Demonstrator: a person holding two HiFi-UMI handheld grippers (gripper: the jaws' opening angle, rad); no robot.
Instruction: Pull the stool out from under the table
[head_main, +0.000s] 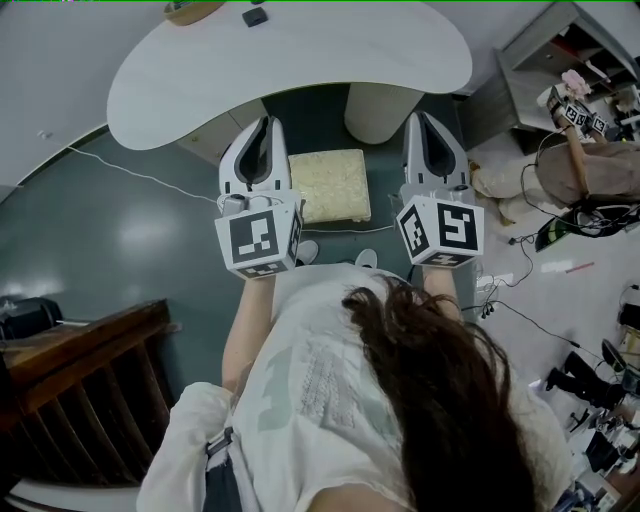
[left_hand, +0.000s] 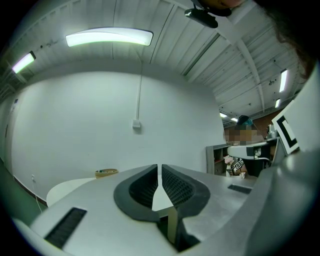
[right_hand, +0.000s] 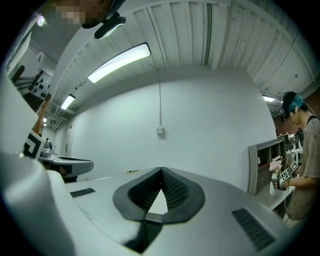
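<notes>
At the edge of the white curved table (head_main: 300, 70) I see the square cream-cushioned stool (head_main: 330, 185) between my left hand-held gripper (head_main: 264, 125) and right hand-held gripper (head_main: 424, 120); both have jaws closed on nothing.

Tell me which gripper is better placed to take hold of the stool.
Left, probably: in the head view the left gripper appears right beside the stool, while the right gripper shows a gap. Both are shut, empty.
</notes>
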